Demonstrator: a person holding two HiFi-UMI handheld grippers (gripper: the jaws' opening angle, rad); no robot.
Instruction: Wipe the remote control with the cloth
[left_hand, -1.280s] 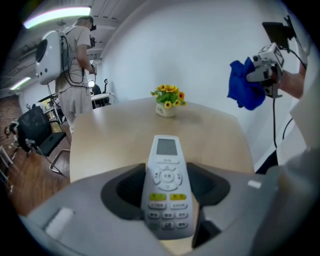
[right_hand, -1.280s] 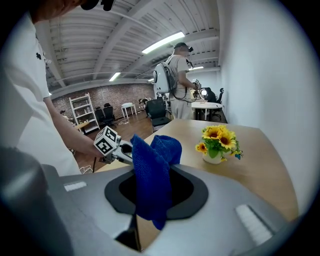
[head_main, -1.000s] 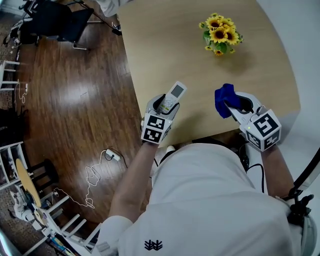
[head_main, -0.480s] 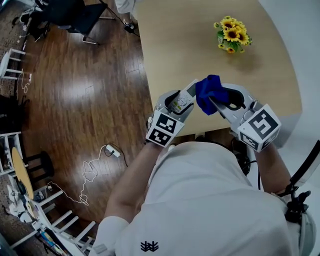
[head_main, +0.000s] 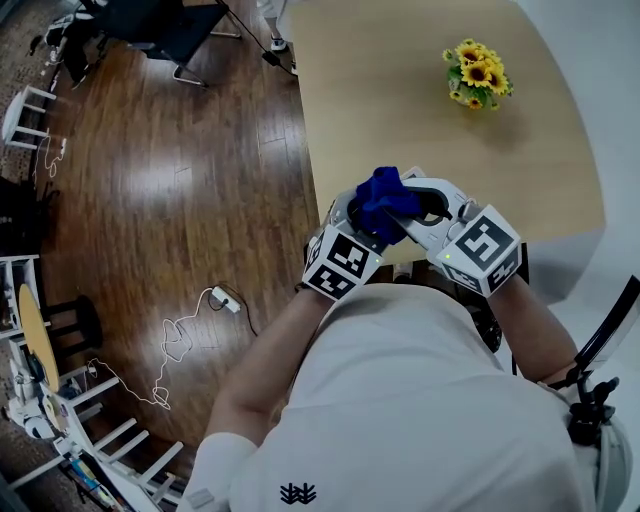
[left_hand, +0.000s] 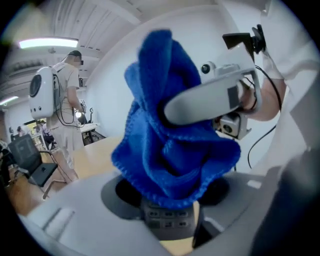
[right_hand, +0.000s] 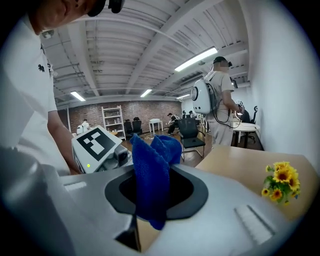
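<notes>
Left gripper (head_main: 352, 222): clenched on the remote control (left_hand: 167, 218), which lies lengthways between its jaws and points away from me.
Right gripper (head_main: 405, 206): grasping the cloth (right_hand: 150, 170), pinched near its middle so loose folds stand off the tips.
Why held so: I judge my left gripper steadies the remote control in the air so my right gripper can bring the cloth onto it.
Cloth's place: just ahead of my left gripper, draped over the remote control's far part. Only the button rows nearest the jaws show.
Desk (head_main: 400, 90): beyond and below both grippers, with neither thing resting on it.
Count: two grippers, one remote control, one cloth, and one bunch of sunflowers (head_main: 477, 72) well ahead of my right gripper.
</notes>
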